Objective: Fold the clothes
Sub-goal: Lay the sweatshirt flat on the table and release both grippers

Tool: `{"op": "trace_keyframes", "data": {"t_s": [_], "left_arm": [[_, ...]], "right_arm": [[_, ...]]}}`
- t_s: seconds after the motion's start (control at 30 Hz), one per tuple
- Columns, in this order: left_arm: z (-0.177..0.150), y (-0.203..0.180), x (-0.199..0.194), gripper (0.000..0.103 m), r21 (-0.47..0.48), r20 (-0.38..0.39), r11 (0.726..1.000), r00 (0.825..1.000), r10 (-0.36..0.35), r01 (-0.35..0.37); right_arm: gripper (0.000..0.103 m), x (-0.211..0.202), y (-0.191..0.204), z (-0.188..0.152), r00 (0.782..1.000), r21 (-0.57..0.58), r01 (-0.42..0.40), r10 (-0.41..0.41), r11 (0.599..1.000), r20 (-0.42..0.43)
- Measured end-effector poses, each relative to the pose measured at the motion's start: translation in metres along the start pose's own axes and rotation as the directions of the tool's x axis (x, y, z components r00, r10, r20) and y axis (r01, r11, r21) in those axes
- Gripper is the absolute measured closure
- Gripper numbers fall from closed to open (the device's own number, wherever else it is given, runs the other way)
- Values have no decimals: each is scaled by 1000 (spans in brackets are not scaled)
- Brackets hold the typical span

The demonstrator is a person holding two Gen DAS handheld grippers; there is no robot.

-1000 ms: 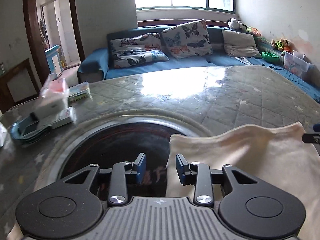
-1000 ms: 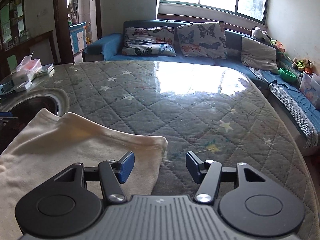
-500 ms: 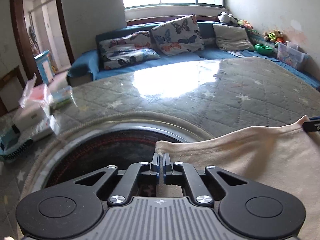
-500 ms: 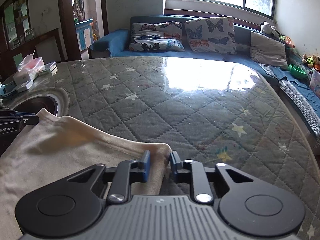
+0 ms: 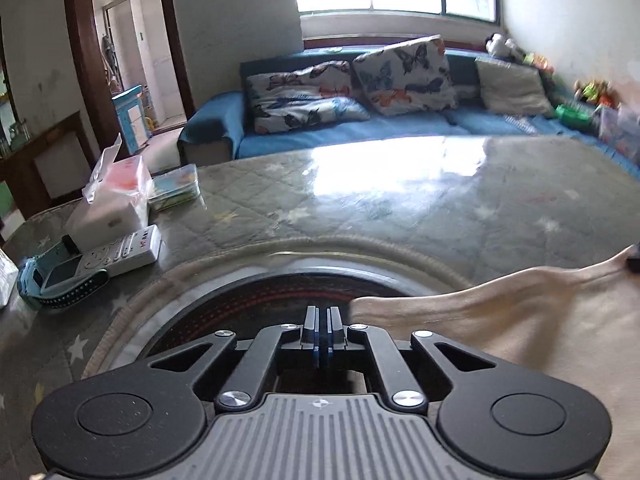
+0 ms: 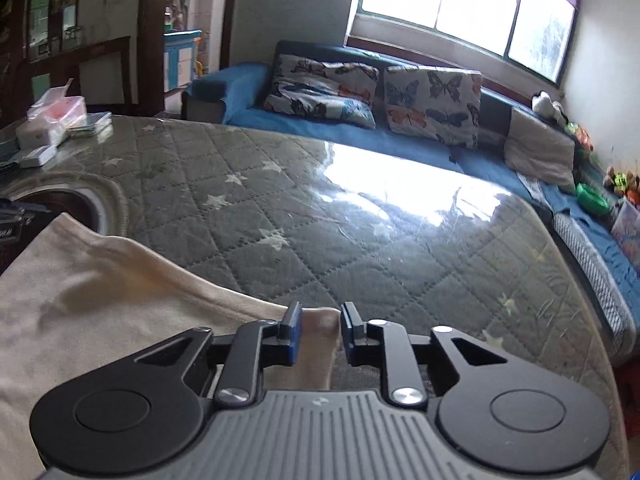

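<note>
The cloth (image 6: 100, 300) is a plain cream garment with a hemmed edge, lying on the near side of the quilted grey tabletop (image 6: 360, 240), its left corner over a round dark inset (image 5: 240, 304). It sags in soft folds between two raised corners. The left tongs (image 5: 322, 320) are pressed together; the cloth's corner lies just to their right, and whether fabric is caught between them cannot be told. The right tongs (image 6: 319, 330) stand narrowly apart with the cloth's other corner bunched between the fingers (image 6: 294, 334). A remote (image 5: 128, 250) lies at the tabletop's far left.
</note>
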State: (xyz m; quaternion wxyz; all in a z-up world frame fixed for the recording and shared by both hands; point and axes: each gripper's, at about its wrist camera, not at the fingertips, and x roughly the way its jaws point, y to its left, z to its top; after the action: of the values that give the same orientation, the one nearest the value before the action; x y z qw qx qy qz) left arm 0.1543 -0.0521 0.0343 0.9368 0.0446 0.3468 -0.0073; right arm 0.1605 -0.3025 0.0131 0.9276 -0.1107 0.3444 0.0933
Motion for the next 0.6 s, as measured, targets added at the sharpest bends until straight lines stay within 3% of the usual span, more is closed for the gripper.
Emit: {"op": "trace_keyframes", "data": {"t_s": [0.2, 0.33, 0.43, 0.6], "left_arm": [[-7, -25, -24, 98, -18, 4, 985, 985, -174, 174], [-9, -49, -18, 98, 5, -7, 970, 970, -242, 242], [-7, -59, -2, 97, 7, -38, 971, 971, -238, 238], [-6, -49, 12, 95, -3, -12, 990, 990, -141, 141]], "right_arm": [[56, -30, 18, -17, 995, -20, -103, 103, 994, -5], [56, -38, 32, -28, 990, -53, -144, 143, 988, -18], [53, -36, 34, -35, 990, -55, -142, 140, 988, -31], [52, -26, 14, -34, 990, 31, -137, 138, 990, -32]]}}
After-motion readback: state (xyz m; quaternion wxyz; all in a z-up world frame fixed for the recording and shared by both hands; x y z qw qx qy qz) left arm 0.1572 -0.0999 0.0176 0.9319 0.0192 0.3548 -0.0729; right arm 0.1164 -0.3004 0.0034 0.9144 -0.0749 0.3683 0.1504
